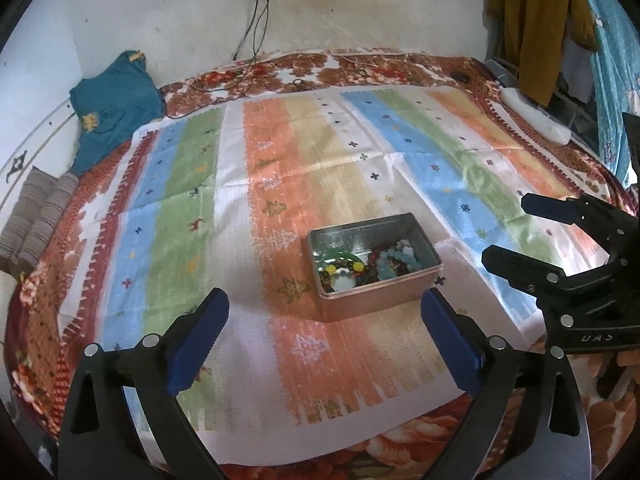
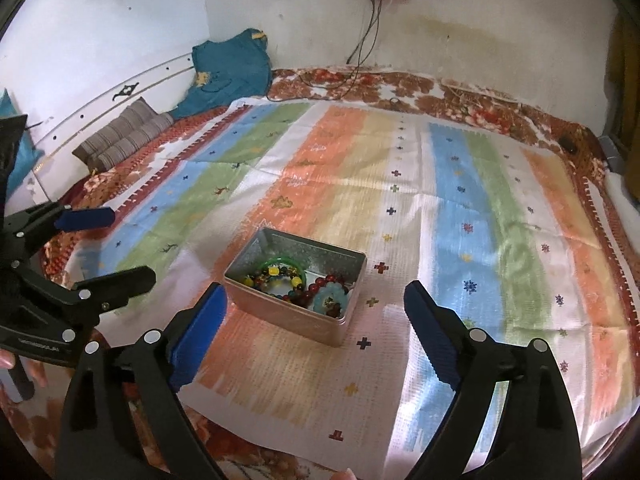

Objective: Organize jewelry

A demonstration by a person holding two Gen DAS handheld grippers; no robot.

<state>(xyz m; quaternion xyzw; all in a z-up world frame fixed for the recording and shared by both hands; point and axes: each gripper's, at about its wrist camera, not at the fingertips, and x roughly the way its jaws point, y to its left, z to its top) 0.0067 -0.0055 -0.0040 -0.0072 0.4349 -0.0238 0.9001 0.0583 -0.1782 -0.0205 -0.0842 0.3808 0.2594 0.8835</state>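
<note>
Left gripper (image 1: 325,312) and right gripper (image 2: 315,306) both spread wide, holding nothing, hovering near a metal tin (image 1: 404,297) of beaded bracelets (image 2: 290,280) resting on a striped cloth (image 2: 460,208) over a floral bedspread (image 1: 40,304).

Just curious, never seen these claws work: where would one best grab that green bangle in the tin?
Probably from above, pinching the green bangle on its far arc, which shows bare near the metal tin's back wall; beads cover its near side.
</note>
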